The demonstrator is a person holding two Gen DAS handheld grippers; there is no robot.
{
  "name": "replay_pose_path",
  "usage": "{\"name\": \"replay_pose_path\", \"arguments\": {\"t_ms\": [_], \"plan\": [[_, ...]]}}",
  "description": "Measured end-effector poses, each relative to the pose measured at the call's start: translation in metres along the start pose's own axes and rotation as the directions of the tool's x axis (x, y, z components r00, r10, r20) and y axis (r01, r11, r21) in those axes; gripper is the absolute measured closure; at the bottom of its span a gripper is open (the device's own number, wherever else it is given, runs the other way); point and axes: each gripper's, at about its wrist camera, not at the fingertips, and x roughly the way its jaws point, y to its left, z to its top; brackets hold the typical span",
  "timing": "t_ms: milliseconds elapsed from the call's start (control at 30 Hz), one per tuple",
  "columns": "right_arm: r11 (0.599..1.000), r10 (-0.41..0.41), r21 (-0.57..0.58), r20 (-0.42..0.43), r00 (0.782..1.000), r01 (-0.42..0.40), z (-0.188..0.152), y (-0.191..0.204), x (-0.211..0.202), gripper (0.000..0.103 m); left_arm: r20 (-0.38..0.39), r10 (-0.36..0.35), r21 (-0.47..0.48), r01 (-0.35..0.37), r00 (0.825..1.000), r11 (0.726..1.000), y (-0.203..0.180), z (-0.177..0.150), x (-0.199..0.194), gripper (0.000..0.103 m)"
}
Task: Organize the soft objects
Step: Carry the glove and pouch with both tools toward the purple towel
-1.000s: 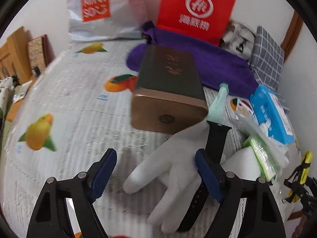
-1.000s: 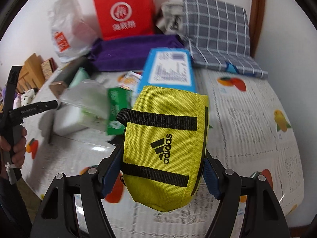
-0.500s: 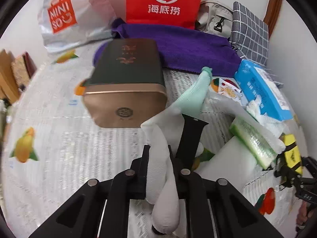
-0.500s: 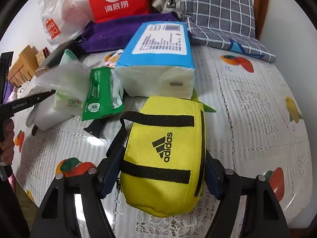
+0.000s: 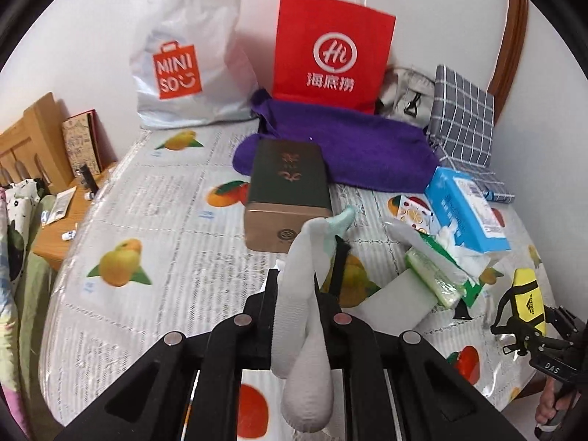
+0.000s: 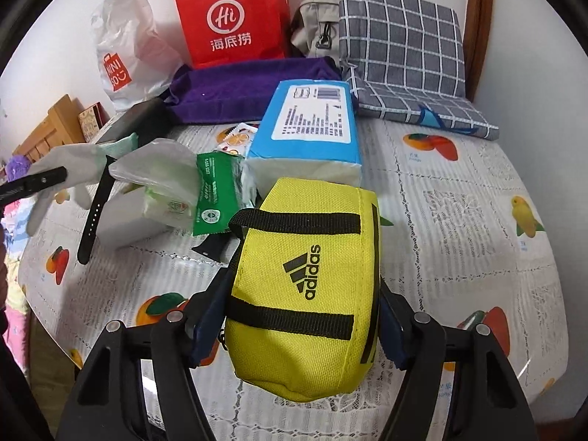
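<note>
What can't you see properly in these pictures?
- Left wrist view: the white glove's pinched middle, hidden between the left tongs.
- Right wrist view: the yellow bag's sides, covered by the right tongs.
- Right wrist view: the green packet's print, too small to read.

Domestic interior, a lived-in room of a home. Evidence: a table (image 5: 154,220) under a fruit-printed lace-pattern cloth with clear plastic cover, set against a white wall. At the table's far edge stand a red Haidilao paper bag (image 5: 332,51) and a Miniso shopping bag (image 5: 183,62); a checked cushion (image 6: 400,40) sits right of the red bag. Left of the table, wooden furniture (image 5: 33,139) and patterned bedding (image 5: 14,228).
</note>
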Motion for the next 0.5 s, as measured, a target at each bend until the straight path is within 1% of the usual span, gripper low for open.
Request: {"name": "replay_pose_path", "arguments": {"t_ms": [200, 333, 500], "plan": [[1.000, 0.001, -0.017, 0.047, 0.999, -0.001, 0.005, 0.011, -0.024, 0.032, 0.041, 0.018, -0.022, -0.017, 0.999, 1.000, 0.011, -0.002, -0.027, 0.091], [1.000, 0.003, -0.027, 0.083, 0.997, 0.000, 0.010, 0.017, -0.040, 0.032, 0.070, 0.017, -0.035, -0.015, 0.997, 0.999, 0.018, 0.004, -0.045, 0.091], [0.999, 0.008, -0.041, 0.126, 0.992, -0.003, 0.018, 0.024, -0.058, 0.032, 0.107, 0.004, -0.029, -0.001, 0.994, 1.000, 0.018, 0.013, -0.066, 0.091]]}}
